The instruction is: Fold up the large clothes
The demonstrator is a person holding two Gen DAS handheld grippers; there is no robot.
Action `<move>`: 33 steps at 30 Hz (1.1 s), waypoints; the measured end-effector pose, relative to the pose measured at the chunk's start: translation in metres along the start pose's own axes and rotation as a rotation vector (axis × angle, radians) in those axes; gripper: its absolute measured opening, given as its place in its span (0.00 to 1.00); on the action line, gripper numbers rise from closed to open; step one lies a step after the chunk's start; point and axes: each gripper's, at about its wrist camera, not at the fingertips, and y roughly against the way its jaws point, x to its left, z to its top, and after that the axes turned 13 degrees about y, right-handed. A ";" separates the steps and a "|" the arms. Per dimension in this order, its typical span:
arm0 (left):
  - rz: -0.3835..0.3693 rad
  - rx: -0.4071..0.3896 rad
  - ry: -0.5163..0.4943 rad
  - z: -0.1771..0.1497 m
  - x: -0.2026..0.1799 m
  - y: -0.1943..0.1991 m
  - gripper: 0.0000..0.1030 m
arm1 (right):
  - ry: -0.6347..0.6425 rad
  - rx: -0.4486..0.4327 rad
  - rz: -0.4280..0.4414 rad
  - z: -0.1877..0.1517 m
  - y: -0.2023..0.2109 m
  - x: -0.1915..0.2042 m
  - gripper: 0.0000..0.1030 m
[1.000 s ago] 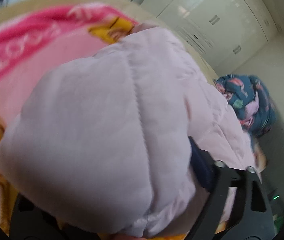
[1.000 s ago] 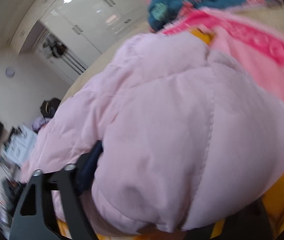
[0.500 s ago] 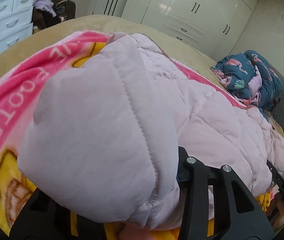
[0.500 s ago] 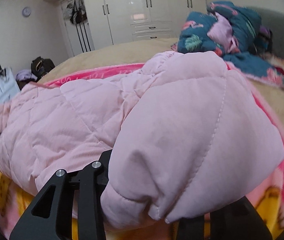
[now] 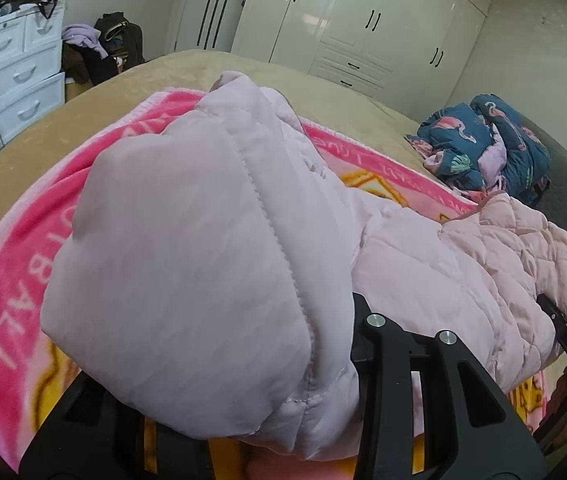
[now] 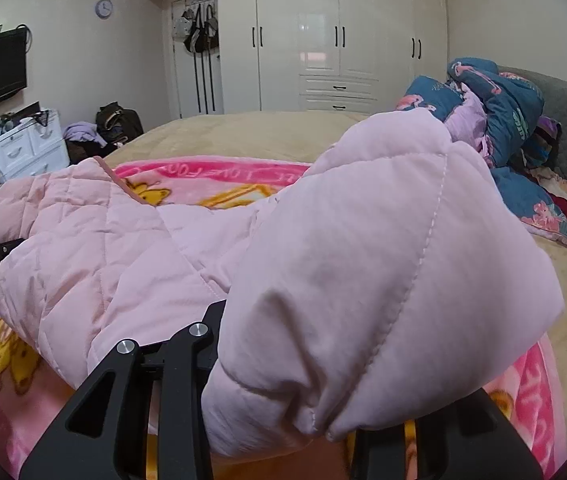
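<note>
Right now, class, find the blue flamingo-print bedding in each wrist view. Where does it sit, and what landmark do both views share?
Left wrist view: blue flamingo-print bedding bunched at the right edge, beyond the pink padded jacket.
Right wrist view: the bedding at upper right, behind the jacket.
Shared landmark: the white wardrobe on the far wall.

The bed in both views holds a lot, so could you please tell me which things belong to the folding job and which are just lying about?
Job in hand:
- pink padded jacket
- left tongs, closing on the jacket
- right tongs, closing on the jacket

Just lying about:
- pink cartoon blanket underneath
- blue flamingo bedding
- white drawers
- wall clock
</note>
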 end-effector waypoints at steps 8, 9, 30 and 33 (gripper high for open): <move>0.012 -0.006 -0.026 -0.019 0.003 0.035 0.29 | -0.016 -0.012 0.025 -0.019 0.044 0.015 0.30; 0.013 -0.006 -0.030 -0.022 0.003 0.039 0.29 | -0.019 -0.011 0.028 -0.022 0.048 0.014 0.30; 0.085 0.029 -0.112 -0.089 0.007 0.082 0.31 | -0.055 0.047 0.049 -0.082 0.099 0.024 0.31; 0.113 0.039 -0.114 -0.094 0.009 0.076 0.33 | -0.088 0.067 0.052 -0.092 0.096 0.021 0.31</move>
